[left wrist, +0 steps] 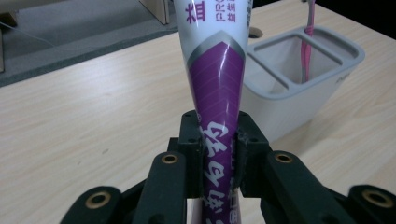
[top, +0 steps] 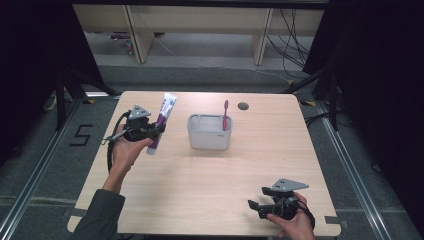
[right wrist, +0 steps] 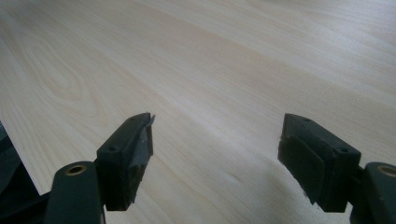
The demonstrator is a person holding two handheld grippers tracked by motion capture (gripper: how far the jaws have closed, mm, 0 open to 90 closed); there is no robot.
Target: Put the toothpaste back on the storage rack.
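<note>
Two grippers: one in each of the person's hands, over a pale wooden surface [top: 210, 175].
Right gripper [top: 256, 205]: nearest, low by the near right edge of the surface, held in the right hand [top: 292, 220], pointing left.
Right jaws: spread wide with nothing between them; in the right gripper view [right wrist: 215, 154] bare wood grain lies between and beyond them.
Left gripper [top: 156, 131]: farther in on the left side, raised above the surface, held in the left hand [top: 125, 150], with a dark sleeve [top: 100, 212] running to the near edge.
Left jaws: clamped on a toothpaste tube [top: 162, 122]; in the left gripper view [left wrist: 218, 140] the pads press both sides of the purple lower part.
Toothpaste tube [left wrist: 217, 70]: white and purple, clear of the surface, roughly upright and leaning a little right at the top, cap end down, flat end up.
Holder [top: 210, 132]: grey, rounded, divided into compartments, standing near the middle of the surface, just right of the tube and apart from it.
Toothbrush [top: 225, 114]: pink, upright in the holder's right-hand compartment, head above the rim; in the left gripper view [left wrist: 307, 42] it stands in the far compartment.
Cable hole [top: 243, 106]: round, dark, behind the holder near the far edge.
Floor beyond: grey, with wooden furniture legs [top: 140, 35] and loose cables [top: 292, 45].
</note>
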